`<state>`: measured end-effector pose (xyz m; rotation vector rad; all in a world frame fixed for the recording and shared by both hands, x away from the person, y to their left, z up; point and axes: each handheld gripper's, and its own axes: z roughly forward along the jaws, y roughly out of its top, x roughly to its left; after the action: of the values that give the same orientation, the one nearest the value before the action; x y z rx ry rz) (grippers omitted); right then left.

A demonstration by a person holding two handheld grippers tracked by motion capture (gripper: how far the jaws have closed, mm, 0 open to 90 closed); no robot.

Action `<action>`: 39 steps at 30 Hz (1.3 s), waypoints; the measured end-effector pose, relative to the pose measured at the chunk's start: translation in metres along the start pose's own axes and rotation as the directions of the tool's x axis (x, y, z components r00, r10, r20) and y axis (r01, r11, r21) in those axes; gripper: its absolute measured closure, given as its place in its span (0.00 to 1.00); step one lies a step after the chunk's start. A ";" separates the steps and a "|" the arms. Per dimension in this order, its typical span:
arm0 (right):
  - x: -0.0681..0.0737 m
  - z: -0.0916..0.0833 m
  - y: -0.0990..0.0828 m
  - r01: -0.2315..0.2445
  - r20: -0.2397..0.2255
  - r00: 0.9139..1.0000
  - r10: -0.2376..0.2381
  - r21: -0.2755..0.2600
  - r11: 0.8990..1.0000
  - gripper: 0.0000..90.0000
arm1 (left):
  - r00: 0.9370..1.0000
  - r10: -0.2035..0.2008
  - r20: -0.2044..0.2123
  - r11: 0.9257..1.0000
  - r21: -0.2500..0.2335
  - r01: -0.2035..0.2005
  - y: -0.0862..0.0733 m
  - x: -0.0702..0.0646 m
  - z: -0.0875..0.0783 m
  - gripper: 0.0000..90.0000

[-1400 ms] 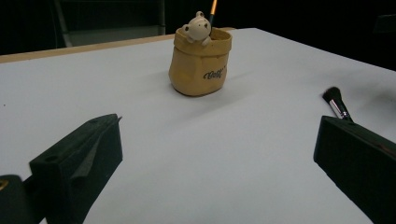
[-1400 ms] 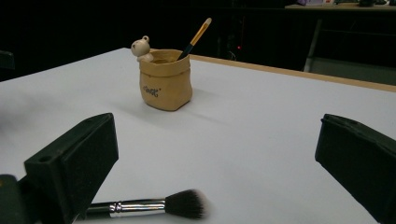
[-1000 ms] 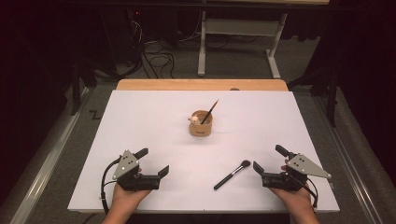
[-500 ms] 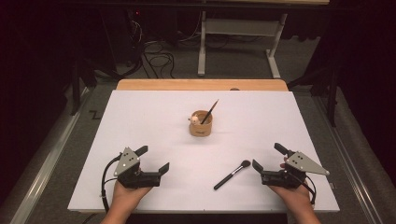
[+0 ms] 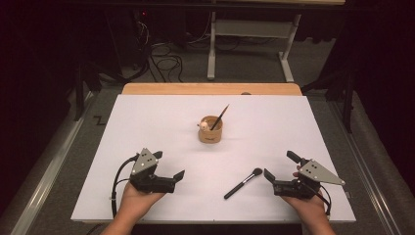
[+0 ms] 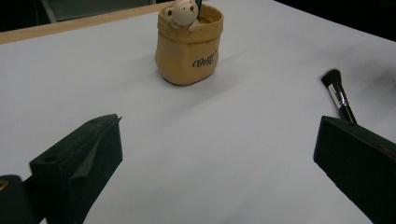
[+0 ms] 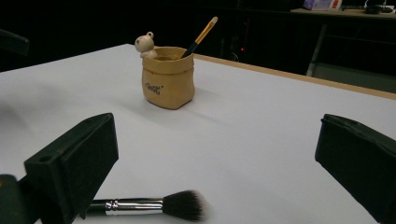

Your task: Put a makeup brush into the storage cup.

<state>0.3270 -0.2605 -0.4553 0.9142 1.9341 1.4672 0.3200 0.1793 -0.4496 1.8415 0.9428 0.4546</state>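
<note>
Both claws — left claw, right claw — wide open, empty, makeup brush just beside the right.

The pot stands mid-table holding a brush; another brush lies nearer, right of centre.

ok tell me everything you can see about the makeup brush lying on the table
The makeup brush lies flat on the white table, loose, with nothing gripping it. It has a slim black handle, a shiny silver ferrule and a fluffy dark head with paler tips. In the high view it lies at a slant, its head toward the right gripper and its handle end pointing back toward the person. It sits nearer than the tan pot, apart from it, close beside the right gripper's open jaws.
</note>
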 end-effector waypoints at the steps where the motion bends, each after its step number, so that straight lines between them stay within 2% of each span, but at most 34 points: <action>1: 0.000 0.000 0.000 0.001 -0.001 1.000 -0.001 0.002 1.000 0.00 | 1.000 0.000 0.000 1.000 0.007 0.000 0.000 0.000 0.001 0.02; 6: 0.000 -0.001 -0.002 -0.004 -0.002 1.000 0.004 0.005 1.000 0.00 | 1.000 0.017 0.006 0.996 0.084 -0.017 0.001 0.000 0.005 0.03; 10: 0.000 0.000 -0.002 -0.005 -0.003 1.000 0.005 0.003 1.000 0.00 | 1.000 0.027 0.016 0.984 0.173 -0.029 0.003 0.001 0.010 0.03; 14: 0.000 0.000 -0.002 -0.007 -0.006 1.000 0.007 0.010 1.000 0.00 | 0.999 0.052 0.011 0.965 0.258 -0.053 0.002 0.001 0.015 0.03; 15: 0.000 0.000 -0.003 -0.011 -0.005 1.000 0.011 0.011 1.000 0.00 | 0.999 0.044 0.020 0.959 0.280 -0.048 0.001 0.001 0.016 0.03; 20: 0.000 0.001 -0.003 -0.009 -0.005 1.000 0.009 0.012 1.000 0.00 | 1.000 0.016 0.025 0.941 0.339 -0.024 0.001 0.002 0.021 0.04; 21: 0.000 0.000 -0.003 -0.014 -0.002 1.000 0.014 0.012 1.000 0.00 | 0.999 0.020 0.025 0.934 0.355 -0.028 0.001 0.002 0.021 0.04; 23: 0.000 0.000 -0.003 -0.016 -0.004 1.000 0.016 0.010 1.000 0.00 | 0.999 0.014 0.034 0.928 0.372 -0.025 0.001 0.003 0.022 0.05; 25: 0.000 0.000 -0.003 -0.018 -0.009 1.000 0.018 0.009 1.000 0.00 | 0.999 0.006 0.036 0.917 0.399 -0.019 0.002 0.003 0.024 0.06; 26: 0.000 0.000 -0.003 -0.016 -0.010 1.000 0.016 0.008 1.000 0.00 | 0.999 0.019 0.035 0.907 0.421 -0.032 0.002 0.002 0.025 0.06; 27: 0.001 0.000 -0.003 -0.016 -0.012 1.000 0.016 0.008 1.000 0.00 | 0.999 0.022 0.031 0.901 0.433 -0.034 0.002 0.001 0.027 0.06; 28: 0.001 0.000 -0.003 -0.014 -0.016 1.000 0.014 0.007 1.000 0.00 | 0.999 0.033 0.032 0.890 0.454 -0.044 0.003 0.001 0.028 0.06; 30: 0.001 0.000 -0.003 -0.015 -0.015 1.000 0.016 0.009 1.000 0.00 | 0.998 0.044 0.035 0.872 0.486 -0.055 0.003 0.000 0.031 0.06; 34: 0.002 0.000 -0.002 -0.014 -0.021 1.000 0.014 0.009 1.000 0.00 | 0.998 0.045 0.038 0.846 0.530 -0.058 0.004 -0.003 0.034 0.06; 37: 0.002 0.000 -0.002 -0.010 -0.025 1.000 0.010 0.006 1.000 0.00 | 0.999 0.033 0.034 0.836 0.546 -0.046 0.005 -0.004 0.035 0.06; 39: 0.001 0.000 -0.002 -0.011 -0.025 1.000 0.011 0.005 1.000 0.00 | 0.999 0.023 0.035 0.823 0.567 -0.039 0.005 -0.004 0.037 0.06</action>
<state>0.3257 -0.2597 -0.4572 0.9142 1.9543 1.4881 0.3439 0.1528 -0.4613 2.3971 1.1119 0.1663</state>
